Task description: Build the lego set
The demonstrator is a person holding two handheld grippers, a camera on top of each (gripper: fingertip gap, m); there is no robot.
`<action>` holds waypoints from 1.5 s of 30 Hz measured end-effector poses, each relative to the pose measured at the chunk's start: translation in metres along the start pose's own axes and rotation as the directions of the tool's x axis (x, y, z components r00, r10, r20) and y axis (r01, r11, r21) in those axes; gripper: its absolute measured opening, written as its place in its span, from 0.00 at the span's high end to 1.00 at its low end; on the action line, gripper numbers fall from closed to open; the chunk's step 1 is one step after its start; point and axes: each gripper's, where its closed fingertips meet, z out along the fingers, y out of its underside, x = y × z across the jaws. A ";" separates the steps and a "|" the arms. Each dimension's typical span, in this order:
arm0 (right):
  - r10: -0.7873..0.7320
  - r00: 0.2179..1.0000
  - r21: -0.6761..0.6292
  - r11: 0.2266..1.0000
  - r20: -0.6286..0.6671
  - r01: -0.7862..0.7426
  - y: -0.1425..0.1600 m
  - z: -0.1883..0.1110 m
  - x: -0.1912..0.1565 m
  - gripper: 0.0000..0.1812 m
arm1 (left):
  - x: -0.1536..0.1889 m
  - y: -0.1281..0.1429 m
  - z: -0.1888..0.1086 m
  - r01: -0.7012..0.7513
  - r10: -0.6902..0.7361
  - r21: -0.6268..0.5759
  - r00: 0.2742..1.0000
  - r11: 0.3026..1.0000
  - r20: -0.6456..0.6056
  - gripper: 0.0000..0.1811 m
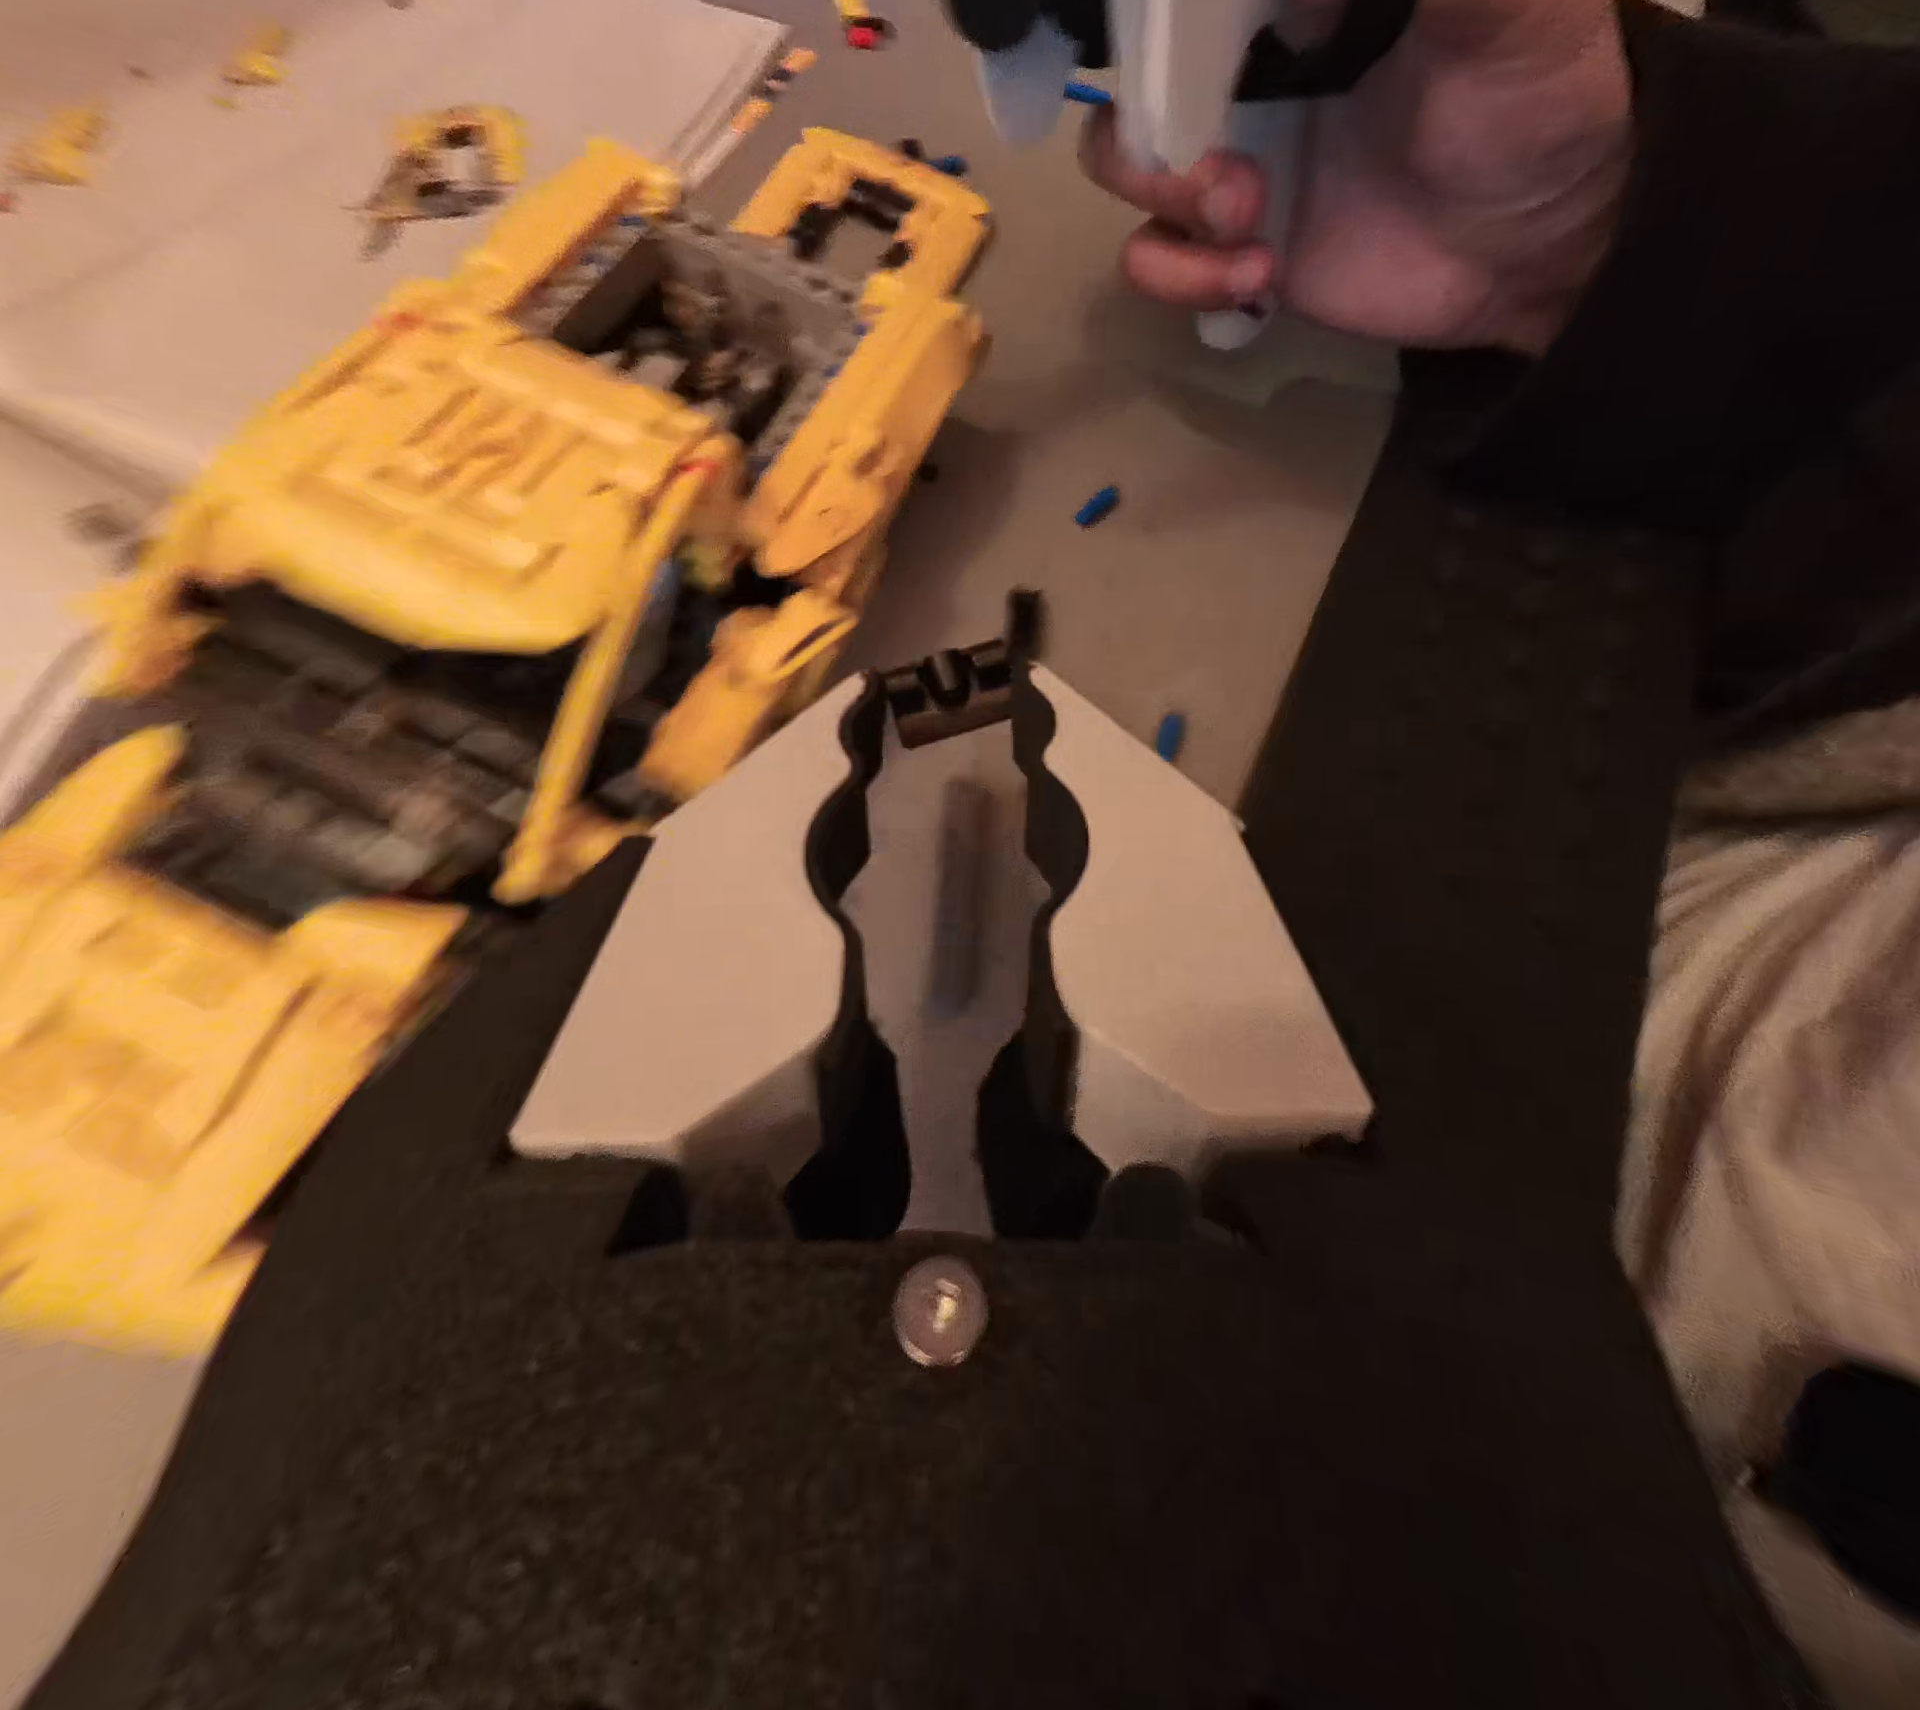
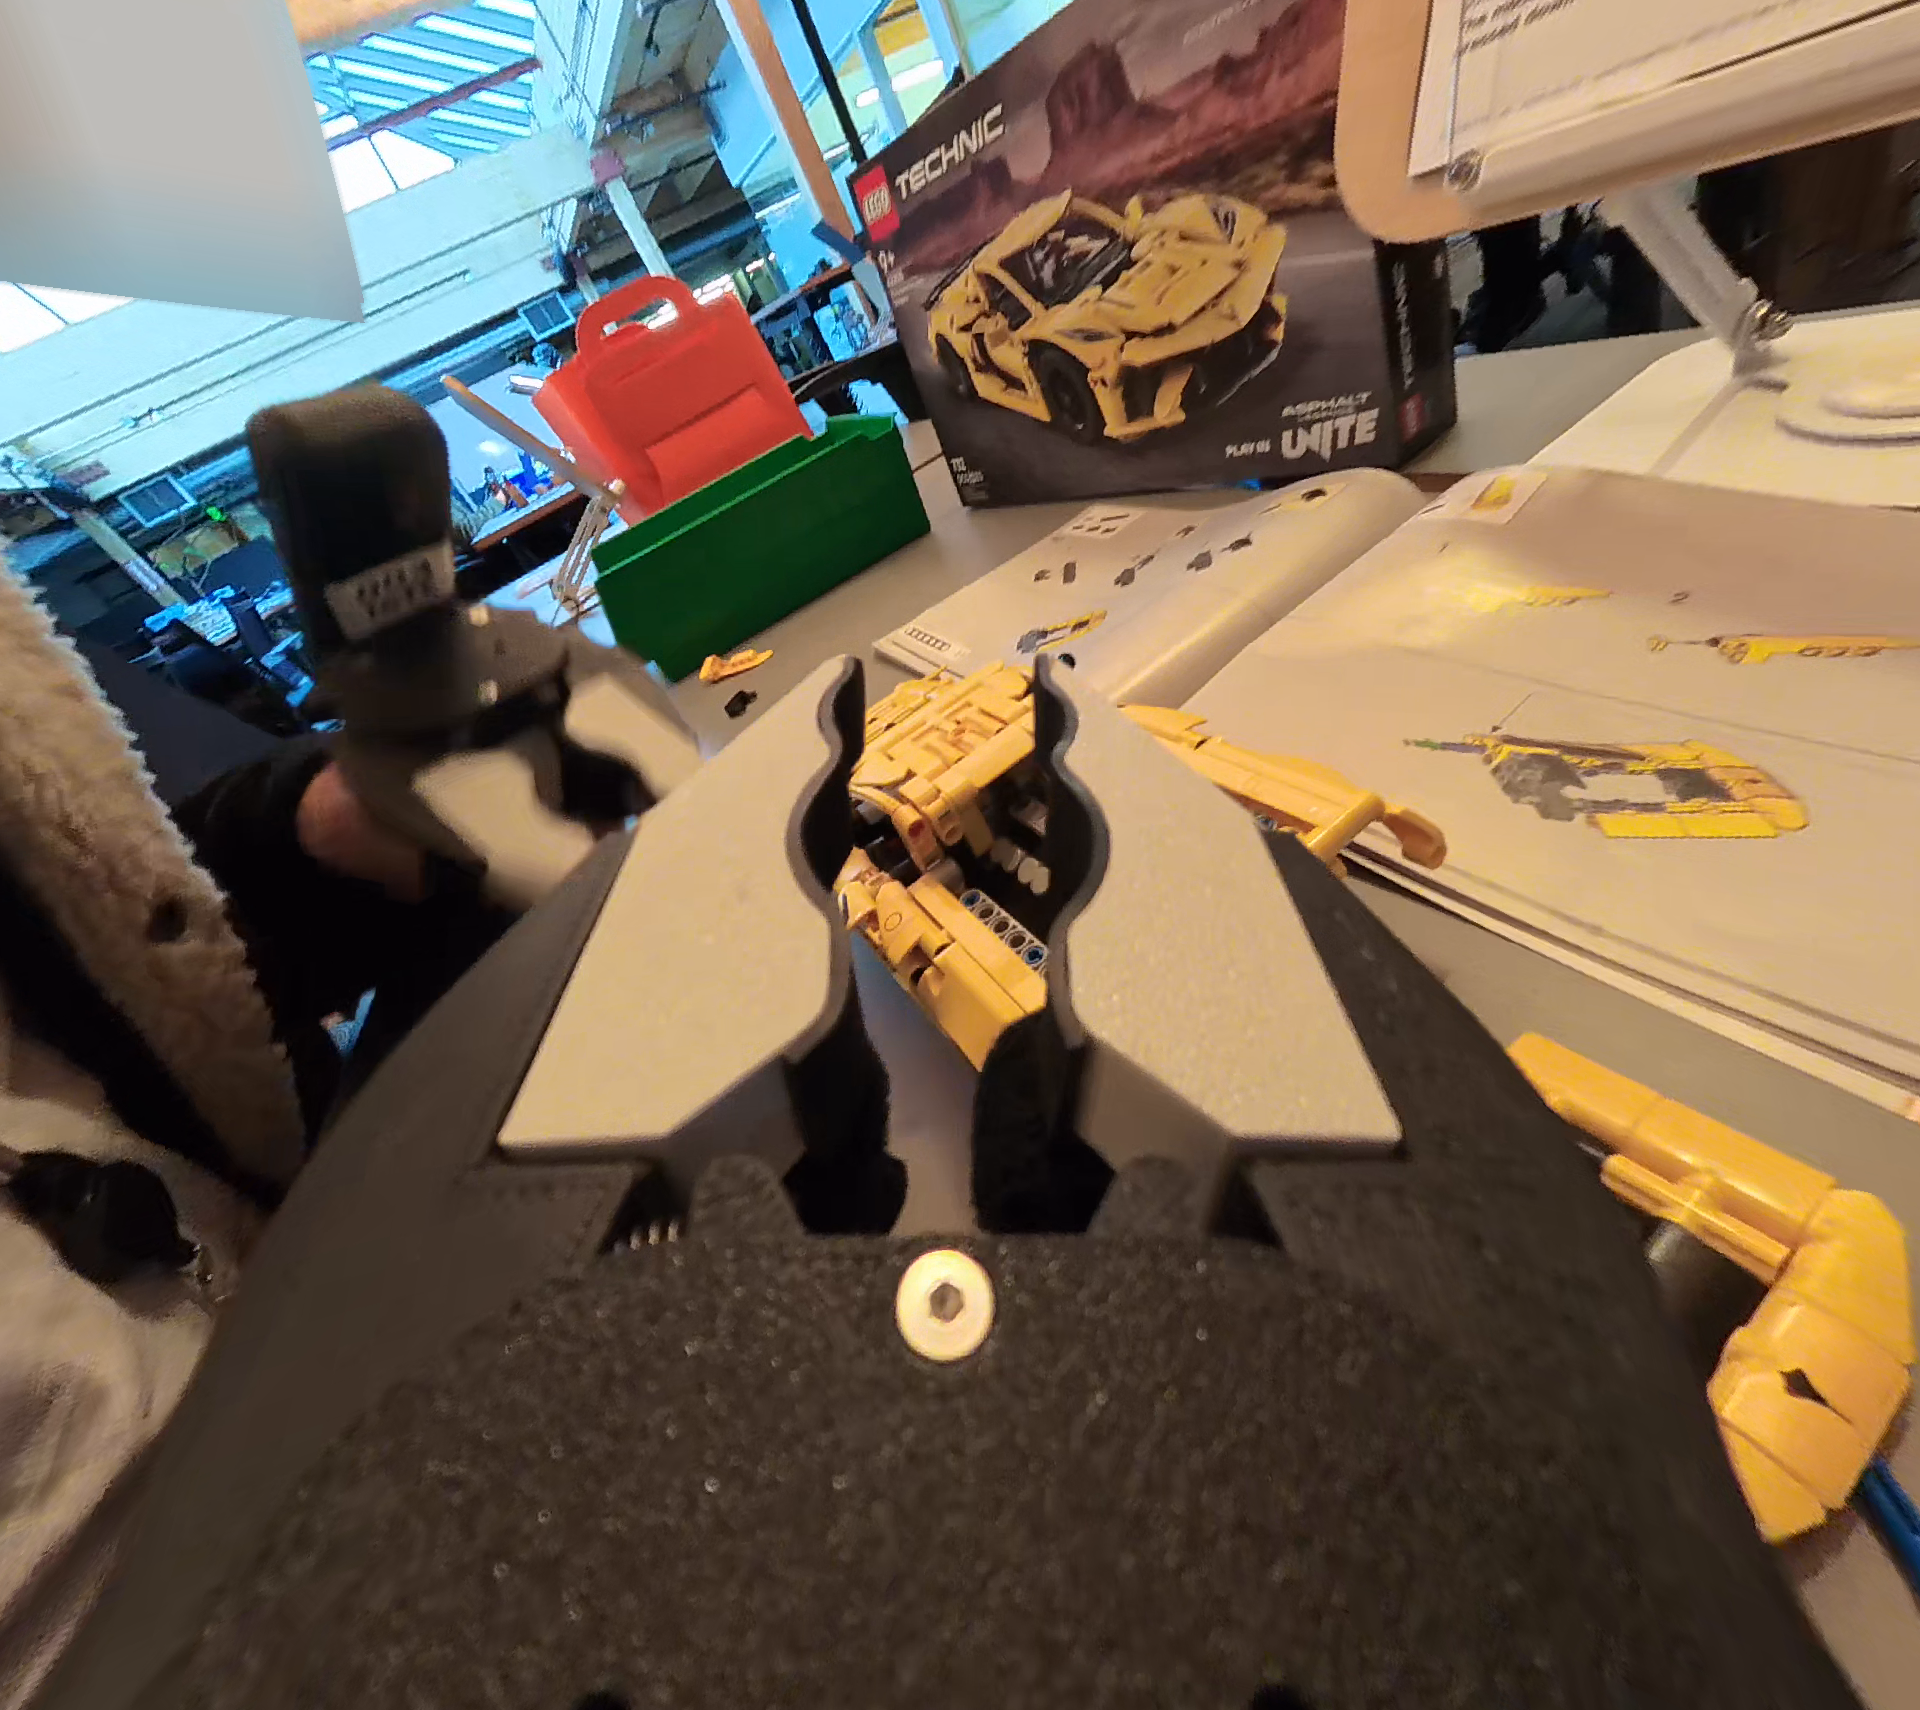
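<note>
Left gripper [image 1: 951, 689] pinches a small black piece [image 1: 954, 692] at its tips, held just beside the yellow car [image 1: 499, 517] on the table, seemingly ready for fitting. Right gripper [image 2: 948, 704] stands part open, empty, aimed at the car. Manual [image 2: 1455, 673] lies open alongside for reference.

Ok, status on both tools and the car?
Left tool shut on small black piece. Right tool open, aimed at yellow Lego car. Loose blue pin beside car.

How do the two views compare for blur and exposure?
Left wrist view: dim, warm, motion-smeared across the yellow car and booklet; its own claw is sharper. Right wrist view: mostly crisp, the set box readable, windows bright, edges bowed by the wide lens.
</note>
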 end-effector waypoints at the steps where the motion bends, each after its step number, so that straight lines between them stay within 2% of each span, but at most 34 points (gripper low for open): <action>1: -0.002 1.000 0.006 1.000 -0.001 0.002 -0.001 -0.001 -0.001 0.83 | 0.013 -0.003 0.014 -0.003 0.003 -0.014 0.999 1.000 -0.041 0.87; 4: -0.011 1.000 0.013 1.000 -0.005 0.011 -0.003 -0.004 -0.003 0.83 | 0.034 -0.004 0.045 -0.053 0.046 -0.079 0.995 0.995 -0.086 0.87; 9: -0.013 1.000 -0.006 1.000 -0.016 0.013 -0.001 -0.004 -0.003 0.84 | 0.053 0.006 0.079 -0.158 0.137 -0.180 0.983 0.971 -0.124 0.87; 13: -0.031 0.999 -0.002 1.000 0.014 0.031 -0.003 -0.004 -0.012 0.84 | 0.050 0.015 0.092 -0.260 0.250 -0.243 0.966 0.935 -0.072 0.87; 15: -0.032 0.999 -0.001 0.999 0.020 0.032 -0.004 -0.005 -0.014 0.84 | 0.049 0.015 0.093 -0.256 0.251 -0.235 0.967 0.938 -0.052 0.87; 17: -0.026 0.999 0.006 1.000 0.027 0.026 -0.005 -0.006 -0.014 0.84 | 0.046 0.012 0.088 -0.222 0.221 -0.211 0.975 0.952 -0.031 0.82; 19: -0.010 0.999 0.019 1.000 0.030 0.009 -0.007 -0.008 -0.014 0.84 | 0.048 0.000 0.070 -0.169 0.165 -0.130 0.985 0.977 -0.040 0.81; 21: 0.008 0.999 0.032 0.999 0.034 -0.009 -0.009 -0.009 -0.013 0.84 | 0.040 -0.019 0.035 -0.055 0.056 0.022 0.998 0.998 -0.035 0.81; 23: 0.027 0.999 0.041 0.999 0.044 -0.029 -0.010 -0.010 -0.012 0.84 | 0.003 -0.024 -0.014 0.073 -0.081 0.141 0.996 0.987 0.046 0.81; 24: 0.034 0.998 0.041 0.999 0.048 -0.036 -0.010 -0.010 -0.012 0.84 | -0.027 -0.016 -0.043 0.122 -0.145 0.178 0.982 0.976 0.123 0.81; 25: 0.037 0.998 0.039 0.998 0.049 -0.039 -0.010 -0.009 -0.012 0.84 | -0.060 0.001 -0.075 0.159 -0.200 0.194 0.955 0.968 0.218 0.81; 27: 0.036 0.998 0.030 0.999 0.051 -0.038 -0.008 -0.008 -0.012 0.84 | -0.126 0.060 -0.142 0.234 -0.274 0.145 0.855 0.961 0.440 0.81; 29: 0.033 0.998 0.023 0.999 0.056 -0.035 -0.007 -0.006 -0.013 0.84 | -0.170 0.120 -0.198 0.295 -0.281 0.075 0.759 0.953 0.588 0.81; 30: 0.031 0.998 0.018 0.999 0.057 -0.032 -0.006 -0.005 -0.014 0.84 | -0.181 0.140 -0.216 0.301 -0.269 0.055 0.738 0.952 0.619 0.80; 32: 0.029 0.998 0.005 1.000 0.056 -0.030 -0.003 -0.004 -0.013 0.84 | -0.189 0.154 -0.231 0.261 -0.232 0.043 0.753 0.964 0.616 0.80; 35: 0.033 0.998 -0.016 0.999 0.044 -0.032 0.003 -0.003 -0.010 0.85 | -0.193 0.154 -0.229 0.179 -0.172 0.047 0.796 0.983 0.580 0.80; 40: 0.041 0.999 -0.032 0.999 0.027 -0.040 0.008 -0.003 -0.005 0.85 | -0.189 0.168 -0.214 0.237 -0.190 -0.061 0.886 0.970 0.423 0.80; 43: 0.044 0.999 -0.033 0.999 0.025 -0.044 0.009 -0.003 -0.004 0.85 | -0.192 0.170 -0.212 0.213 -0.144 -0.111 0.886 0.971 0.440 0.80; 44: 0.044 0.999 -0.033 0.999 0.024 -0.043 0.009 -0.003 -0.003 0.85 | -0.195 0.173 -0.213 0.192 -0.103 -0.147 0.878 0.970 0.466 0.81; 45: 0.044 0.999 -0.033 0.998 0.026 -0.044 0.009 -0.003 -0.003 0.85 | -0.195 0.176 -0.212 0.169 -0.066 -0.184 0.882 0.968 0.466 0.90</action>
